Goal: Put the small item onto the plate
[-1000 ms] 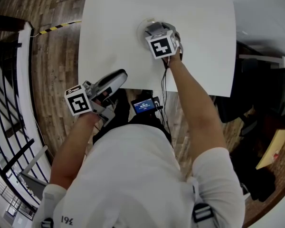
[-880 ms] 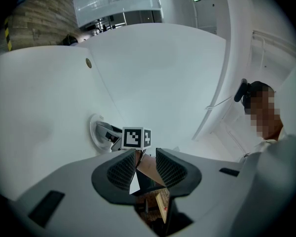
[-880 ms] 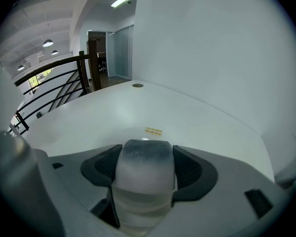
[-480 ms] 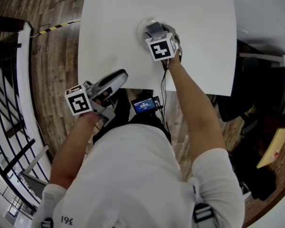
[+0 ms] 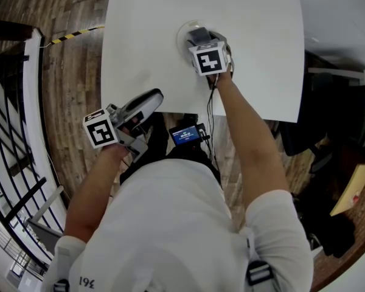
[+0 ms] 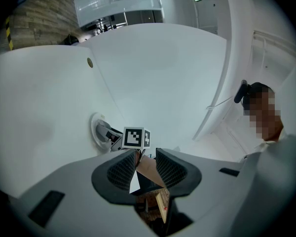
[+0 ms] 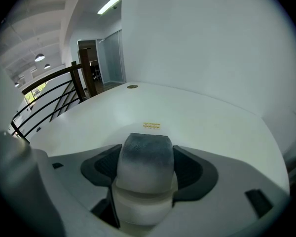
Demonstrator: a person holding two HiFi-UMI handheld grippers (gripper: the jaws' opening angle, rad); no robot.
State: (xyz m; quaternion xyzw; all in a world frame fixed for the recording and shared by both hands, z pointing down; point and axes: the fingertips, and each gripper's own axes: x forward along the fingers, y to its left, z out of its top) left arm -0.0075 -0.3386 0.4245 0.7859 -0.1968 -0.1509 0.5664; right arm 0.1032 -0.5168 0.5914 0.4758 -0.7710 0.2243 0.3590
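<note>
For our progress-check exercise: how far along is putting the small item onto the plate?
Done: the small grey item is at the plate. In hand: the right claw grips it there, not yet released. Left: open that claw and withdraw. The left claw sits open and empty.

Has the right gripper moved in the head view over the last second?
No. The right gripper, shut on the small item, sits at the same spot over the plate; its slight rightward drift matches the table edge.

Head view looks steeply down; both gripper views share the table (image 5: 261, 53).
</note>
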